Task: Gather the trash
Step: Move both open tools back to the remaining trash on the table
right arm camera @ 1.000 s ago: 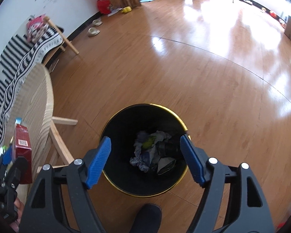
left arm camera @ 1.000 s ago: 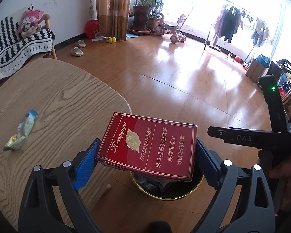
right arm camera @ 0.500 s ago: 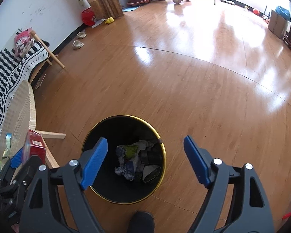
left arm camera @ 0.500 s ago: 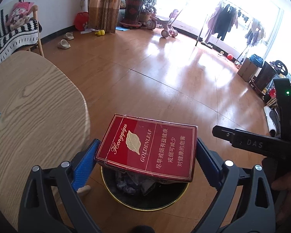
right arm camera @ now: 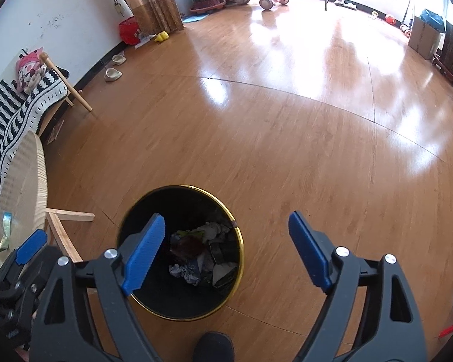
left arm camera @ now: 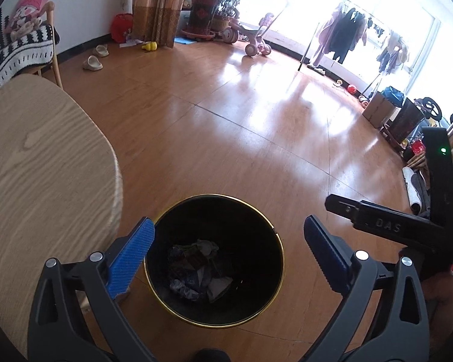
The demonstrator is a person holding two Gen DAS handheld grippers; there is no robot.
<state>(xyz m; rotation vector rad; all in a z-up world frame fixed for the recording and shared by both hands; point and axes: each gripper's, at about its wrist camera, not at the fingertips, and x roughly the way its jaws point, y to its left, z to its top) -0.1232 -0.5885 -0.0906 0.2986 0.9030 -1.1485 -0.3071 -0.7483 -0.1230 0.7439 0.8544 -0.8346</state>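
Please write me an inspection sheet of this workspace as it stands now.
Surface: wooden table, mostly bare; glossy wood floor.
Job's things: black bin with gold rim on the floor, crumpled trash inside; a wrapper on the table.
Clutter: slippers, yellow toy.
Grippers: left hand-held gripper open, empty, over the bin, jaws just opened wider; right hand-held gripper open, empty, jaws also just opened.
Cables: nothing seen.
Surroundings: striped blanket, potted plant, tricycle, clothes rack.

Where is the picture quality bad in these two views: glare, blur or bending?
Left wrist view: the window is washed out, and the table looks slightly blurred. Right wrist view: sunlight glares on the floor; its lines bend.
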